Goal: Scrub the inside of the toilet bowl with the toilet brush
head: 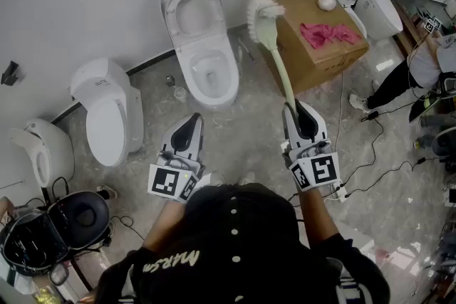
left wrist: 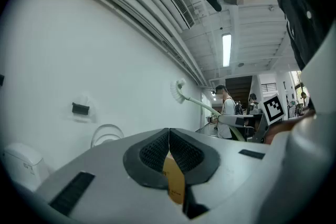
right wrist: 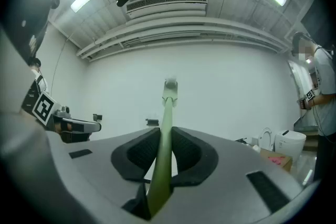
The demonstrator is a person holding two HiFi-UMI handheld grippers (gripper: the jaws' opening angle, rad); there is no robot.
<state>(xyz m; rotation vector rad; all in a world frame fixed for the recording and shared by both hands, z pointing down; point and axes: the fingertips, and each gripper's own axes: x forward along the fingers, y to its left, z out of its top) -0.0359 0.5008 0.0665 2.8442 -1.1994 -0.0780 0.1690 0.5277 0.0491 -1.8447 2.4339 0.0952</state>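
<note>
1. Right hand-held gripper (head: 293, 109): jaws clamped on the green handle of the brush (head: 277, 53). In the right gripper view the handle (right wrist: 166, 118) passes between the two jaw pads of the hand-held gripper (right wrist: 167, 136) and runs straight out ahead toward the wall (right wrist: 226, 97).

2. Brush: held in the air, outside the bowl. In the head view its white bristle head sits up and to the right of the toilet (head: 205, 71), over the left edge of the box (head: 308, 11). The left gripper view shows the brush (left wrist: 181, 91) raised against the wall.

3. Left hand-held gripper (head: 193, 119): jaws together, tips touching along the centre line in the left gripper view (left wrist: 169, 136). It is held above the floor (head: 249, 132), just below the toilet in the head view, and points toward it.

4. Toilet: white, lid raised against the wall, bowl open. It stands between a second, closed toilet (head: 108, 110) on the left and the box on the right.

5. Box: brown cardboard, standing on the floor; a pink cloth (head: 326, 33) lies on top.
</note>
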